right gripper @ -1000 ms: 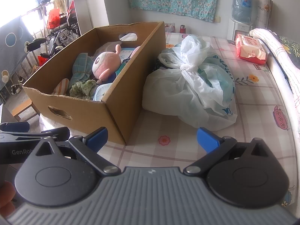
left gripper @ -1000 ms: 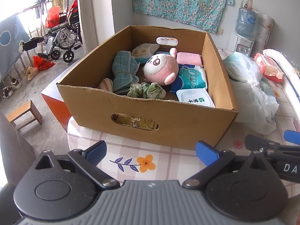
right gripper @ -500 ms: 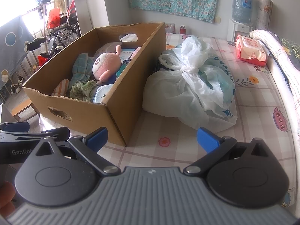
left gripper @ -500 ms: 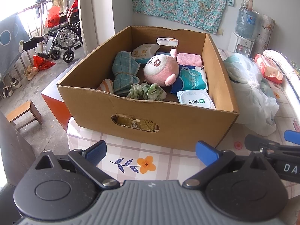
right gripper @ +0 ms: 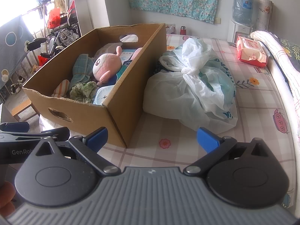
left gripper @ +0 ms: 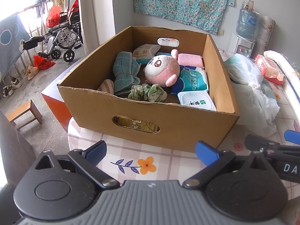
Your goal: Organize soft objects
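Nothing moved since before; both claws, left claw (left gripper: pixel 151 152) and "GenRo"-lettered right claw (right gripper: pixel 151 137), wide open, empty.

My right gripper (right gripper: pixel 151 138) hangs low over the checked tablecloth (right gripper: pixel 168 161), blue fingers spread wide, nothing between them. Ahead and to its left: the cardboard box (right gripper: pixel 120 116), near corner just beyond the left finger. Inside it I see a pink plush toy (right gripper: pixel 106 65), a teal cloth (right gripper: pixel 80 69), a green scrunchie (right gripper: pixel 84 91). Ahead to the right, a knotted white plastic bag (right gripper: pixel 191 90) touching the box wall. Far left edge, the left gripper (right gripper: pixel 35 133) just beside mine.
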`<action>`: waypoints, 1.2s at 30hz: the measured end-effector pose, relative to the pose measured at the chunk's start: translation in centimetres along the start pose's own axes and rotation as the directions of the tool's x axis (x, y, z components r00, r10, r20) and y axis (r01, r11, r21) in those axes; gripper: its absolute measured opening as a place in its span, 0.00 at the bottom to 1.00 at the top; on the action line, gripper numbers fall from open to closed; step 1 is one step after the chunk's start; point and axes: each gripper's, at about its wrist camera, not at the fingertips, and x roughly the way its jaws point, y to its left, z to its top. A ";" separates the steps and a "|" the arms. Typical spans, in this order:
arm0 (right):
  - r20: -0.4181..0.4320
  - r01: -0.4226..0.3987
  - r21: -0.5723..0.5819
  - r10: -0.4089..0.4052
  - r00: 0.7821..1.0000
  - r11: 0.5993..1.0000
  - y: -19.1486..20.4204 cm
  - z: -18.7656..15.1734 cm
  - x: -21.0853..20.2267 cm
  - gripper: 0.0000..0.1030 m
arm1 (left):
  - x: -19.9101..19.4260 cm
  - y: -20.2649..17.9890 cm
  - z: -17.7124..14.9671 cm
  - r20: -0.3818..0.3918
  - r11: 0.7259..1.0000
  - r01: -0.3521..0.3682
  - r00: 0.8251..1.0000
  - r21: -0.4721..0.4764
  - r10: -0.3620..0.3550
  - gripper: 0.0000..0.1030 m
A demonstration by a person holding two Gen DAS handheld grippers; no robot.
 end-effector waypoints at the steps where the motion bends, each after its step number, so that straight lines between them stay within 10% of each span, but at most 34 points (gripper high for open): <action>1: -0.001 -0.001 0.000 0.001 1.000 1.000 0.0 0.1 0.0 0.99 | 0.0 0.0 0.0 0.000 1.000 0.000 1.000 0.000 0.000 0.99; 36: -0.005 -0.004 0.002 0.004 1.000 1.000 0.1 0.2 0.2 0.99 | 0.1 0.1 0.0 -0.005 1.000 0.000 1.000 -0.003 0.000 0.99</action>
